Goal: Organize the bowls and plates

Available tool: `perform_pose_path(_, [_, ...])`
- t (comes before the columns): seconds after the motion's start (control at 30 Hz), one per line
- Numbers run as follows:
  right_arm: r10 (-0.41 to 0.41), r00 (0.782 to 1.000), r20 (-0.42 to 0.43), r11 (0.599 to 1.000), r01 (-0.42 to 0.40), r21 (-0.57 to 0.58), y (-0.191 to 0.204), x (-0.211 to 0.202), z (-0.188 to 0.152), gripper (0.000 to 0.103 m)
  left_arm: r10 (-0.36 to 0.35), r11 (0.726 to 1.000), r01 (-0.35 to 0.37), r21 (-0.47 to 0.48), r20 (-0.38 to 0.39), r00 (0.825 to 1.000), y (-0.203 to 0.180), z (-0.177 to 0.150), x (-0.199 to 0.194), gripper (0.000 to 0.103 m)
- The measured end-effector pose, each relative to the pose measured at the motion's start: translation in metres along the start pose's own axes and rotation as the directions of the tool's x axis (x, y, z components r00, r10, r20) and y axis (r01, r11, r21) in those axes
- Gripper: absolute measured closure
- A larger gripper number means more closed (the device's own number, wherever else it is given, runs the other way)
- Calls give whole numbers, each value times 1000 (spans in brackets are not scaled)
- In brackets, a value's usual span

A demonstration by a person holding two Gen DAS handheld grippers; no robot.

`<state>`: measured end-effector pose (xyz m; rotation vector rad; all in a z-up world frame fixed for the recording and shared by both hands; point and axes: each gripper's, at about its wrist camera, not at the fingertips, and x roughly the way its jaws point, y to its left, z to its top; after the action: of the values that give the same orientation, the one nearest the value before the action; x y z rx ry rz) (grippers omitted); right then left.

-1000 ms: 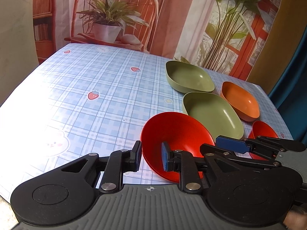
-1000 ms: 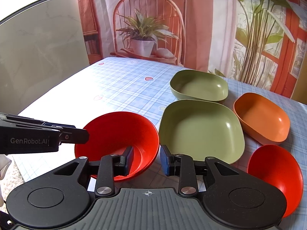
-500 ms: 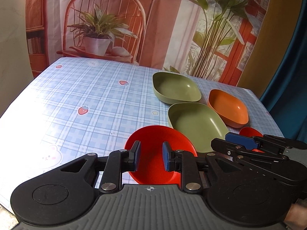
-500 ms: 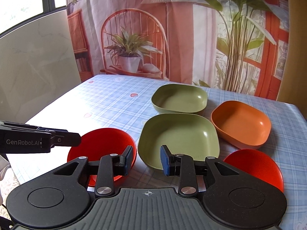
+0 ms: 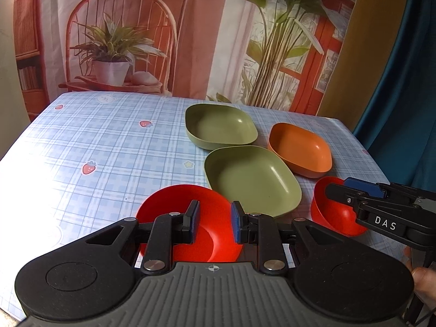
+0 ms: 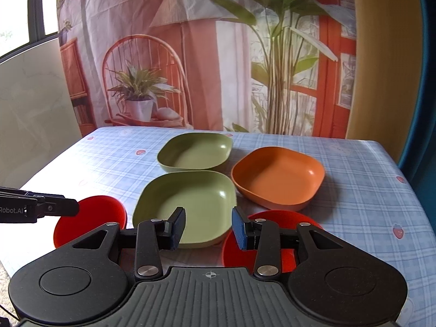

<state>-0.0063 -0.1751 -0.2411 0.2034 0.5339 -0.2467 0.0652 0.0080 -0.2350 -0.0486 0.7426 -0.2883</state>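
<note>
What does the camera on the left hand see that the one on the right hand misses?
Only the left view shows a fingertip at its right edge and a blue curtain. Only the right view shows a window and a pale wall panel. Both show the blue checked tablecloth, two green square plastic dishes, an orange square dish and two red round bowls.

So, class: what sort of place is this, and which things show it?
Probably a staged home dining corner, not a real room: a table under a checked strawberry cloth, plastic bowls laid out, and behind them a printed backdrop of a chair and plants.
</note>
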Motion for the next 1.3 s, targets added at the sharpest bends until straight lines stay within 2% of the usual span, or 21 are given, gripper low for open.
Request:
perform_pose_path(0.53, [-132, 991, 2, 988, 131, 77, -60, -11, -10, 68, -104, 987, 107, 120, -26, 994, -59, 7, 25, 78])
perform_pose_path(0.87, [-186, 982, -41, 976, 189, 106, -76, 0, -26, 66, -177, 968, 189, 162, -88, 980, -89, 0, 49, 78])
perform_pose_path(1.07, [-194, 977, -84, 973, 202, 115, -83, 13, -36, 66, -193, 970, 212, 122, -151, 969, -97, -2, 77, 78])
perform_pose_path(1.3, [-187, 977, -105, 973, 199, 121, -89, 18, -42, 69, -231, 963, 251, 98, -179, 956, -103, -9, 92, 78])
